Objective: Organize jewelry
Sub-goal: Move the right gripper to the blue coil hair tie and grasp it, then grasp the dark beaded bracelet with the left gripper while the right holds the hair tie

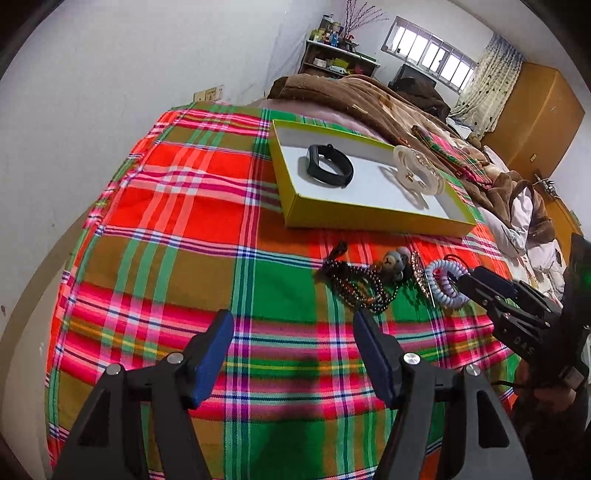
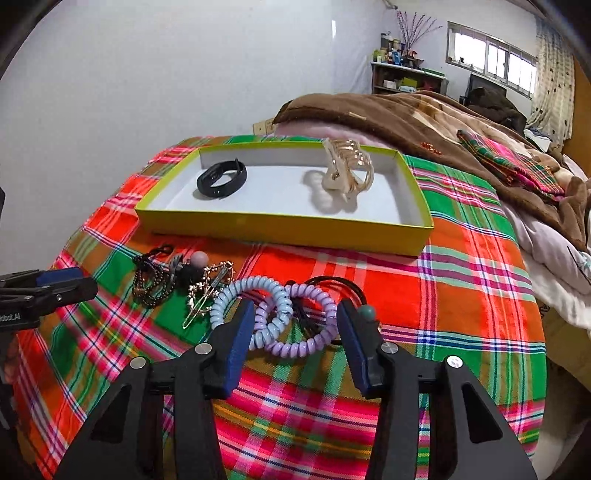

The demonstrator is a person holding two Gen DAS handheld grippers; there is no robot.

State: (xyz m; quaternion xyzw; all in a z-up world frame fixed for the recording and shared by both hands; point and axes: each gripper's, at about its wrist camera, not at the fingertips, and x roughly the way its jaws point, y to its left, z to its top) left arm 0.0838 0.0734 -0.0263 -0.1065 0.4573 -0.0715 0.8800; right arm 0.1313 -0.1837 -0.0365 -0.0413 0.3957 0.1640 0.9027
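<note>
You couldn't see the purple coil tie whole: the right gripper fingers covered both its ends at lower centre. The black hair bands behind it were partly hidden too. In the left wrist view the blue coil tie was half covered by the other gripper at right edge. Bead bracelets and gold clip lay tangled w/ a small charm, too jumbled to count. Shelf clutter at top was too small to ID. Both gripper bodies were cut off by btm edge.
</note>
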